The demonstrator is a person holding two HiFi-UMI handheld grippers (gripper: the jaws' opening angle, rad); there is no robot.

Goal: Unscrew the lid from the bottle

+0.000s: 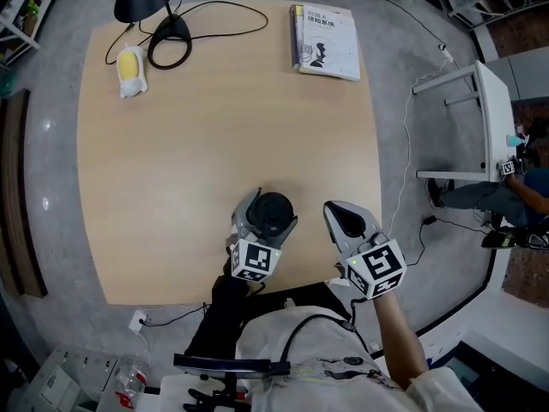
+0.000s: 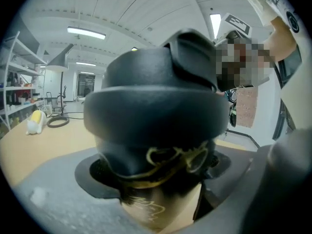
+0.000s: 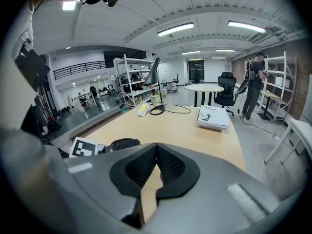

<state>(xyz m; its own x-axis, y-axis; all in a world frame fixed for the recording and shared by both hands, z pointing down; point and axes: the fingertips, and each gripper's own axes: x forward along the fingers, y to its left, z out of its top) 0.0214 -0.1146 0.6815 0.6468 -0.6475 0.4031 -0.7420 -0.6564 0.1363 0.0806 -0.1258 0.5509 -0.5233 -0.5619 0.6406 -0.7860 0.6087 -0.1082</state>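
A black bottle with a wide black lid [image 1: 274, 211] stands on the wooden table [image 1: 171, 170] near its front edge. My left gripper [image 1: 271, 215] has a jaw on each side of the bottle. In the left gripper view the lid [image 2: 156, 96] fills the middle, and the pads [image 2: 95, 172] lie against the gold-printed body just below it. My right gripper [image 1: 337, 214] hovers to the right of the bottle, apart from it. It is shut, and nothing is between its fingertips [image 3: 157, 152]. From there the lid [image 3: 122, 144] shows at lower left.
A book [image 1: 326, 41] lies at the table's far right. A black lamp [image 1: 163, 15] with its cable and a yellow-and-white object [image 1: 130, 69] sit at the far left. A white side table [image 1: 493, 118] stands off to the right. A person [image 3: 253, 82] stands far back.
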